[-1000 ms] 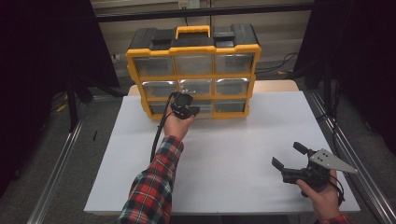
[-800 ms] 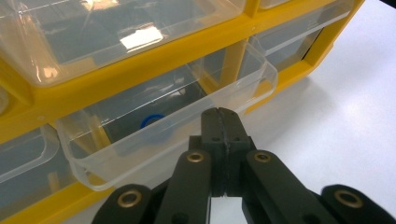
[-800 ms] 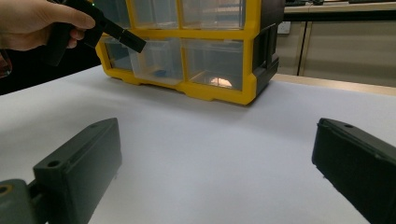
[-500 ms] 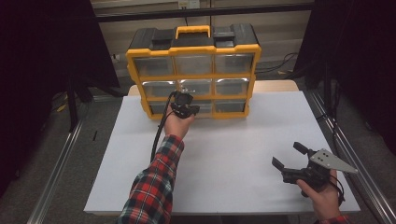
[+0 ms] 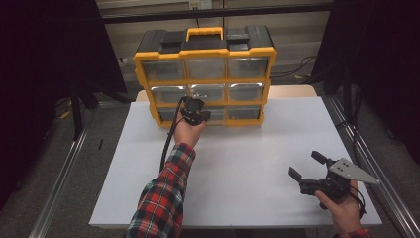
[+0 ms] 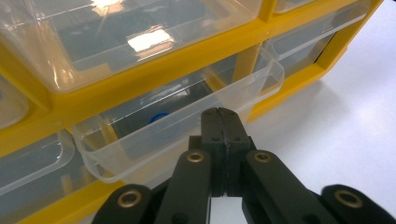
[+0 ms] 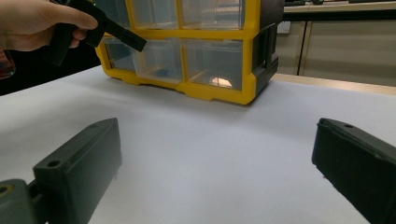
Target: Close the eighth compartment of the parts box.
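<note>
High view: a yellow-framed organizer case (image 5: 205,74) with a black top and a yellow carry handle (image 5: 204,33) stands upright at the far edge of the white table (image 5: 237,168). Its drawer faces point toward the person, and its long axis runs left to right across the table. The front carries three rows of three clear drawers.

The left gripper (image 5: 195,112), on a plaid-sleeved arm (image 5: 161,198), sits at the bottom row's middle drawer. In the left gripper view its jaws are pressed fully together with nothing between them, and the closed tip rests at the front lip of the clear drawer (image 6: 182,126). This drawer is pulled partly out of the frame, its long axis parallel to the case front. A small blue item (image 6: 159,117) shows through its wall; what it is cannot be told.

The right gripper (image 5: 311,171) is held low over the near right of the table, well apart from the case. In the right gripper view its jaws stand wide apart and empty, aimed at the case's lower right corner. Nothing lies between them and the case.
</note>
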Demonstrator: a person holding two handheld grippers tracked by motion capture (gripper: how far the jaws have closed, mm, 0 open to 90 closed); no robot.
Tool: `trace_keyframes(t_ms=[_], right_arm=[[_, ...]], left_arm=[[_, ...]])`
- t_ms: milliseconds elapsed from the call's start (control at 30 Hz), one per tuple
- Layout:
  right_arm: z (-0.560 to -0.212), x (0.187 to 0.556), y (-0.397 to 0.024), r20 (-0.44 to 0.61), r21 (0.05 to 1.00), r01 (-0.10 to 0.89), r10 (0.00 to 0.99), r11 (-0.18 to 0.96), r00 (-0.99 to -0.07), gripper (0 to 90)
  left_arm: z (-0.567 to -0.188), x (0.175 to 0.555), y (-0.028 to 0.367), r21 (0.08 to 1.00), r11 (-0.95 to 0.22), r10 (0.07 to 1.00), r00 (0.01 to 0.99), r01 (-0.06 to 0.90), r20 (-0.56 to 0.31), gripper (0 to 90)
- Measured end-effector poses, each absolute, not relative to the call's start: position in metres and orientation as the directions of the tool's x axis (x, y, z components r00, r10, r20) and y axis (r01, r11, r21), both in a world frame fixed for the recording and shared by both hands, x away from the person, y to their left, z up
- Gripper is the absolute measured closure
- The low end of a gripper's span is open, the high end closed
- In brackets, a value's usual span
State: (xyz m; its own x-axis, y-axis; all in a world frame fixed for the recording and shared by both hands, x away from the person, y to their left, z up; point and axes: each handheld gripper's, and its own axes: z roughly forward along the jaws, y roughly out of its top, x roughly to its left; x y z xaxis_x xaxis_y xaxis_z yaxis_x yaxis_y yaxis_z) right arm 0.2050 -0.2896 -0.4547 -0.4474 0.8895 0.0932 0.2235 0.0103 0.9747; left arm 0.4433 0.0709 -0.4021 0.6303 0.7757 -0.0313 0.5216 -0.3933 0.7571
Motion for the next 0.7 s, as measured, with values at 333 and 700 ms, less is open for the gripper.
trace_keyframes(t_ms=[333,700], right_arm=[[-0.4546,0.2048,-0.2898,0.094,0.974,0.225,0.889,0.011,-0.449,0.8],[-0.4545,0.2048,-0.29,0.093,0.975,0.222,0.887,0.011,-0.452,0.8]], left_arm=[[-0.4024,0.4449,0.0704,0.756,-0.39,0.782,0.623,0.525,-0.029,90.0],[-0.4033,0.446,0.0693,0.755,-0.397,0.785,0.619,0.522,-0.016,90.0]])
